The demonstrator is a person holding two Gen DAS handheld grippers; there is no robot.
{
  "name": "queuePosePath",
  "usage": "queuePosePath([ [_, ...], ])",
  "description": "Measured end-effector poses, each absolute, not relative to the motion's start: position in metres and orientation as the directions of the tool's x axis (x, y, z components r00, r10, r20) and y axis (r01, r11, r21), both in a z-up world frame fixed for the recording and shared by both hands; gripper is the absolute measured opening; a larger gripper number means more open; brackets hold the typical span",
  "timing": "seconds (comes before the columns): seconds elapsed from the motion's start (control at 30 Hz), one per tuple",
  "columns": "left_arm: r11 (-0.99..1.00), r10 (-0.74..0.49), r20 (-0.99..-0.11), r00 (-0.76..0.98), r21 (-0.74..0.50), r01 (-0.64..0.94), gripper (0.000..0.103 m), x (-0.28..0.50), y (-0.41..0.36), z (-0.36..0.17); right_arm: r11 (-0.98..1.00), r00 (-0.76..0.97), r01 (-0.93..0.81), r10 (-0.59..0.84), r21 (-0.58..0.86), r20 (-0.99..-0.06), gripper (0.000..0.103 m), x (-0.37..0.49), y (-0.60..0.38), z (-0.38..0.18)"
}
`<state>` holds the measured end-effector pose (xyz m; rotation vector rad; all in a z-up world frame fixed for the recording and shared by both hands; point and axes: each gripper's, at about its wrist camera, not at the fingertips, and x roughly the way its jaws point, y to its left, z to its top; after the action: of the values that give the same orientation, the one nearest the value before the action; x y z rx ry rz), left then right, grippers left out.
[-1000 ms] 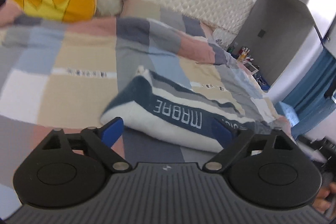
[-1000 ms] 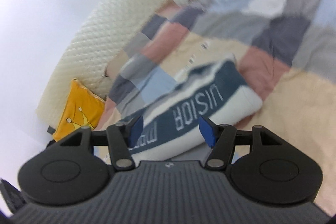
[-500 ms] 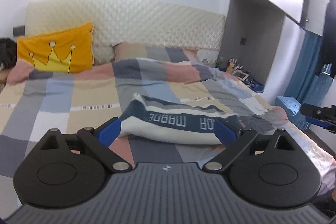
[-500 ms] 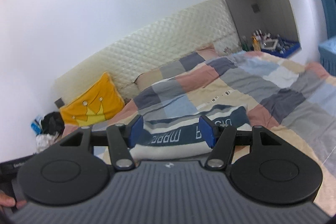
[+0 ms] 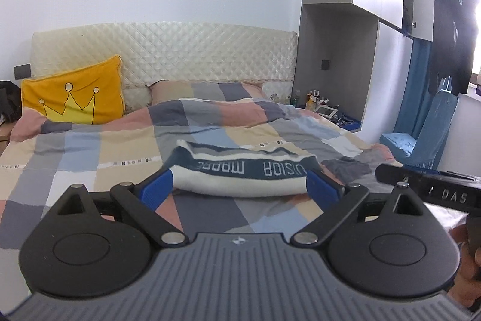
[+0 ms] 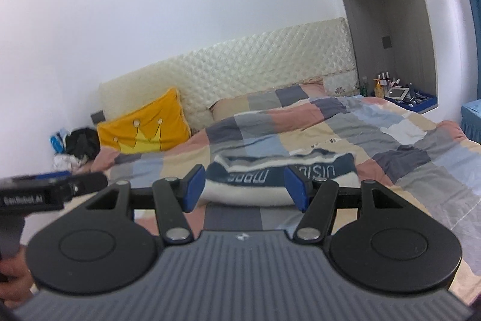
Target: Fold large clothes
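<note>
1 folded garment [image 5: 243,178] lies in the middle of both frames, on the checked quilt [image 5: 90,146] of the bed. it is a thick knit piece folded into a long, low bundle: cream-white along the near edge, a dark teal band above it with pale lettering that reads upside down, then thin grey and white stripes at the far edge, which looks slightly rumpled. in the left wrist view the left claw [image 5: 240,188] sits at the lower centre with its 2 blue pads spread wide, nothing between them, well short of the garment. in the right wrist view the right claw [image 6: 245,188] is likewise released, its 2 blue pads set closer together and empty, the garment [image 6: 282,179] seen beyond the gap. the right claw's dark body also shows at the right edge of the left view, and the left one at the left edge of the right view, each with part of a hand beneath. 1 yellow cushion [image 5: 75,98] with a crown drawing leans on the quilted cream headboard [image 5: 165,53] at the left. 1 dark garment [image 5: 451,41] hangs at the upper right of the left view.
</note>
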<state>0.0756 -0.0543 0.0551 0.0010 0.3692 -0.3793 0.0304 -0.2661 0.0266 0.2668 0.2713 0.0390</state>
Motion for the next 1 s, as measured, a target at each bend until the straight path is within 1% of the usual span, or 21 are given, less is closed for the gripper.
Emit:
queuePosePath([
  [0.3,0.945,-0.315,-0.364,0.877,-0.038,0.324,0.098,0.078,-0.051,0.035,0.971,0.954,0.018,0.055,0.239,-0.294,0.063,0.023,-0.255,0.002],
  [0.6,0.945,-0.313,-0.394,0.864,-0.039,0.325,0.098,0.093,-0.051,0.015,0.976,0.942,0.055,0.019,0.212,-0.335,0.063,0.031,-0.249,-0.017],
  [0.73,0.947,-0.304,-0.400,0.864,-0.031,0.319,0.098,0.098,-0.052,0.011,0.979,0.942,0.074,-0.006,0.191,-0.334,0.062,0.033,-0.249,-0.018],
  [0.8,0.947,-0.305,-0.403,0.863,-0.034,0.319,0.098,0.099,-0.050,0.010,0.978,0.944,0.084,-0.017,0.191,-0.330,0.070,0.033,-0.252,-0.018],
  [0.87,0.947,-0.306,-0.404,0.862,-0.039,0.318,0.098,0.100,-0.049,0.008,0.977,0.945,0.094,-0.028,0.191,-0.325,0.086,0.033,-0.254,-0.018],
  [1.0,0.947,-0.307,-0.406,0.861,-0.042,0.318,0.098,0.101,-0.048,0.008,0.977,0.939,0.102,-0.032,0.186,-0.343,0.086,0.034,-0.256,-0.016],
])
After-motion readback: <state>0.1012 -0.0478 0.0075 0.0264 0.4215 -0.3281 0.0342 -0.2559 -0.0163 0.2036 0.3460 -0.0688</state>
